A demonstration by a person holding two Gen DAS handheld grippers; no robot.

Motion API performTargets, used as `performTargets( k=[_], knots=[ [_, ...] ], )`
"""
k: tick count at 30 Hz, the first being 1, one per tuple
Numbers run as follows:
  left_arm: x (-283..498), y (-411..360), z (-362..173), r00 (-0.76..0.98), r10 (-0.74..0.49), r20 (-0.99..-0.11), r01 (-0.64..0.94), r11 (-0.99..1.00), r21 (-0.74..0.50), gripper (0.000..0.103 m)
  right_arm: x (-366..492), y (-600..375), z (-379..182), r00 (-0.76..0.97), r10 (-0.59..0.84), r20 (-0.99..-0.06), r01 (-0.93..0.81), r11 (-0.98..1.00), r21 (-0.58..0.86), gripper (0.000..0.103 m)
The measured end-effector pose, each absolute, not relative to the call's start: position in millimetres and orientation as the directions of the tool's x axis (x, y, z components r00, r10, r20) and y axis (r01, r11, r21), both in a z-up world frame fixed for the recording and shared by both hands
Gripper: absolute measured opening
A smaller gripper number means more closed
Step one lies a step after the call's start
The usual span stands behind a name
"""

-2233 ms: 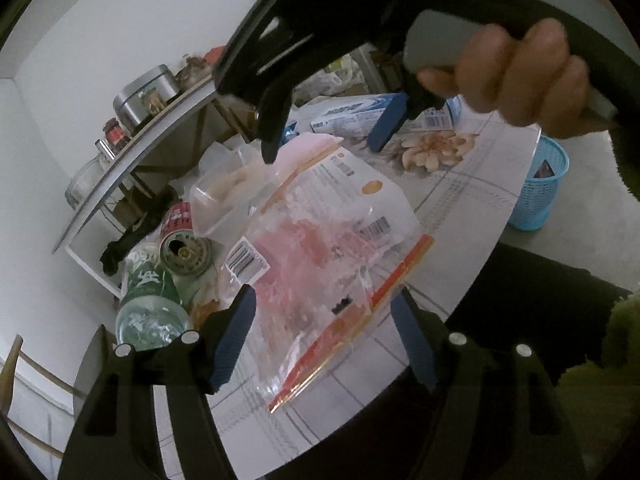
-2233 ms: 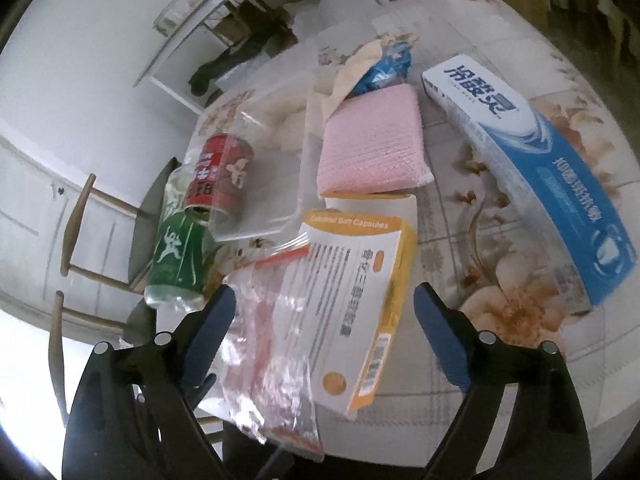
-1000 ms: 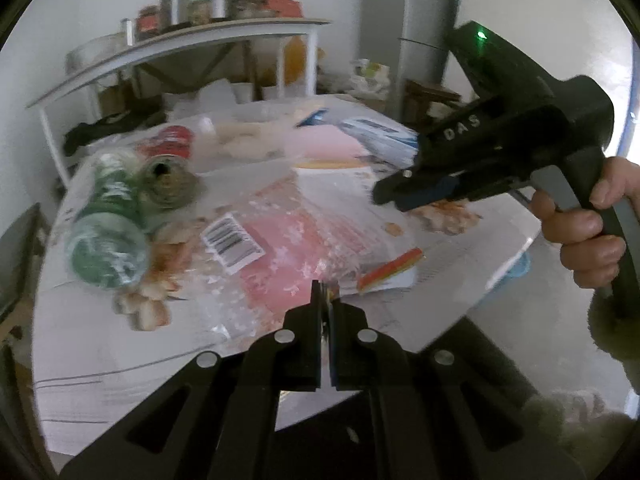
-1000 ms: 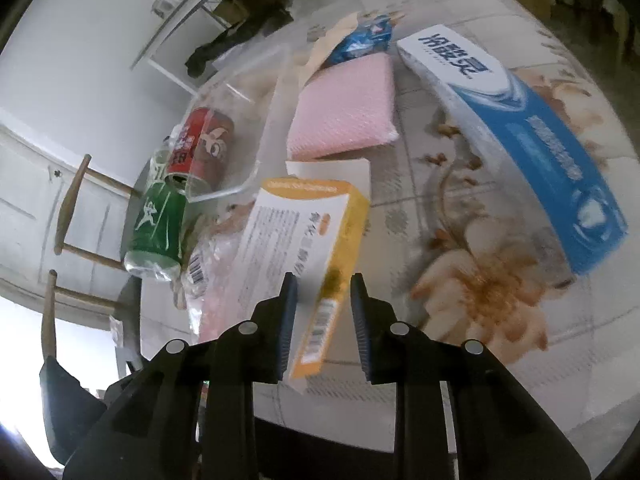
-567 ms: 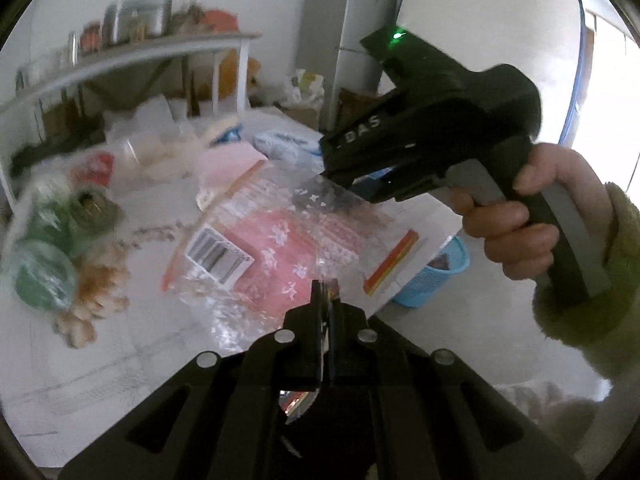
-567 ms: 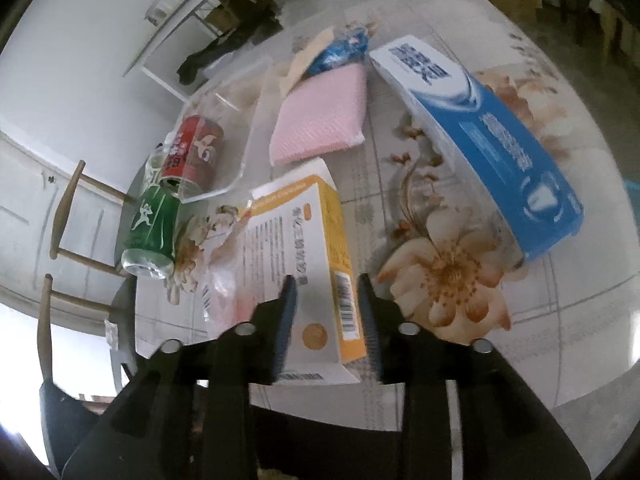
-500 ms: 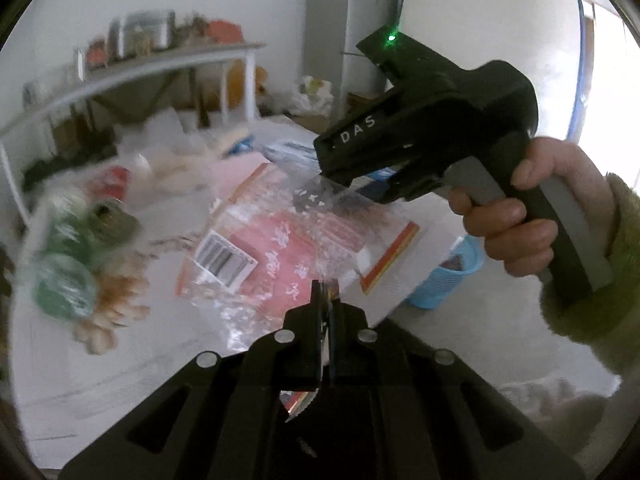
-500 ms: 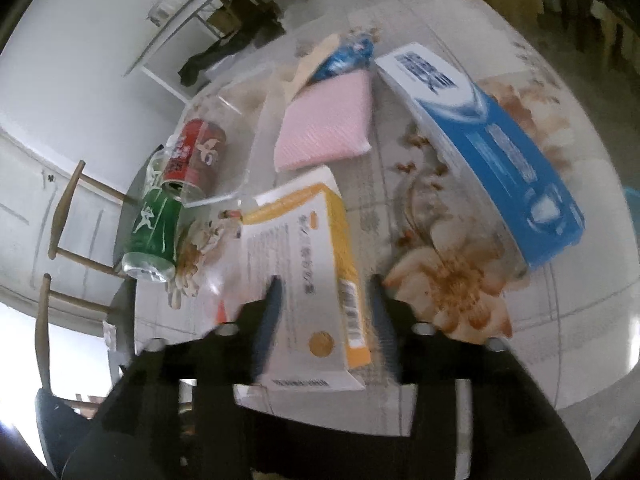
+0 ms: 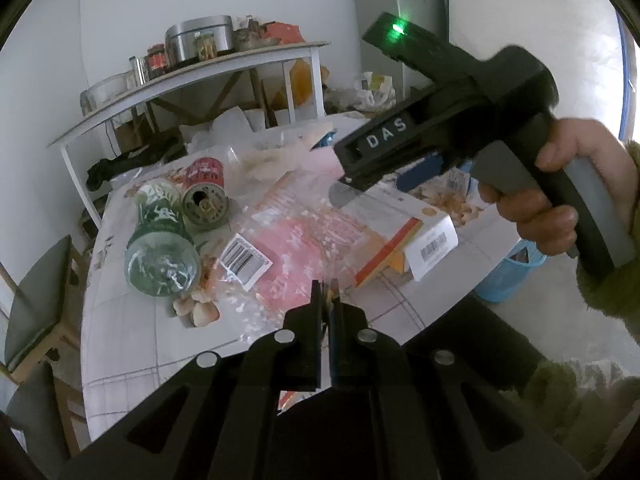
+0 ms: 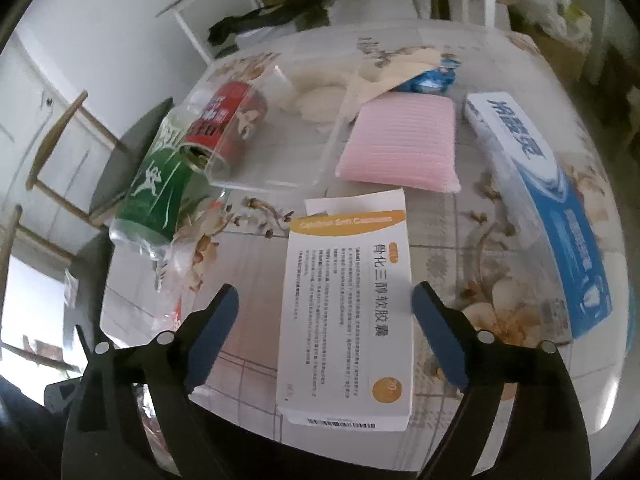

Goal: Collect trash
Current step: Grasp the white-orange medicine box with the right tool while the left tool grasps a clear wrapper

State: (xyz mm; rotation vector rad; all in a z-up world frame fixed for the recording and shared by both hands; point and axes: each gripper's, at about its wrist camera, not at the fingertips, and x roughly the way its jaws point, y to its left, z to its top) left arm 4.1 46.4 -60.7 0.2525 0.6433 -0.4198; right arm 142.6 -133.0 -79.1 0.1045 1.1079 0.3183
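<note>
A: How many pieces of litter lie on the table [image 10: 460, 240]?

B: Seven that I can count. One white and orange carton [image 10: 352, 312], flat, printed "Soft Capsules" along its orange band, with a barcode at the near end. One long blue and white box [image 10: 540, 200] with large Chinese lettering. One pink ribbed pad [image 10: 400, 146], soft-looking and rectangular. One red can [image 10: 228, 120] and one green plastic bottle [image 10: 156, 184], both lying on their sides and touching. One clear rigid tray [image 10: 288, 152] partly over the can. One crinkled clear bag [image 9: 288, 236], pink-printed, with a white barcode sticker.

A: And the grippers?

B: The left gripper [image 9: 326, 296] is pinched tight on the near edge of that clear bag. The right gripper [image 10: 324, 308] is opening, its blue pads wide; the carton lies between them, and the right pad looks just at its edge, though I can't be sure it touches.

A: Any other writing?

B: "DAS" in white on the right gripper's black body, seen from the left camera, with a green light glowing above it. A hand [image 9: 560, 188] holds its grey grip. One blue mesh basket [image 9: 516, 268] stands on the floor past the table edge.
</note>
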Motion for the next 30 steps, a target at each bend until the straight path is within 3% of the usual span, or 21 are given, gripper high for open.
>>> performTargets(
  k=[12,16,20,25,30],
  knots=[
    [12,40,-75,0.707,-0.284,-0.648,0.474,0.870,0.134,0.002,143,-117,-84,0.409,0.167,-0.897,-0.251,0.966,0.066,0.084],
    [14,38,-76,0.704,-0.284,-0.651,0.476,0.869,0.136,0.002,139,-125,-84,0.423,0.147,-0.894,-0.237,0.970,0.048,0.073],
    [14,35,-77,0.704,-0.289,-0.649,0.484,0.863,0.141,0.002,135,-136,-83,0.422,0.158,-0.893,-0.221,0.973,0.067,0.070],
    [14,32,-78,0.704,-0.291,-0.648,0.490,0.860,0.146,0.002,133,-142,-85,0.422,0.151,-0.894,-0.201,0.977,0.070,0.081],
    [15,30,-78,0.704,-0.289,-0.649,0.490,0.859,0.150,0.002,136,-142,-93,0.393,0.172,-0.903,-0.199,0.975,0.099,0.081]
  ],
)
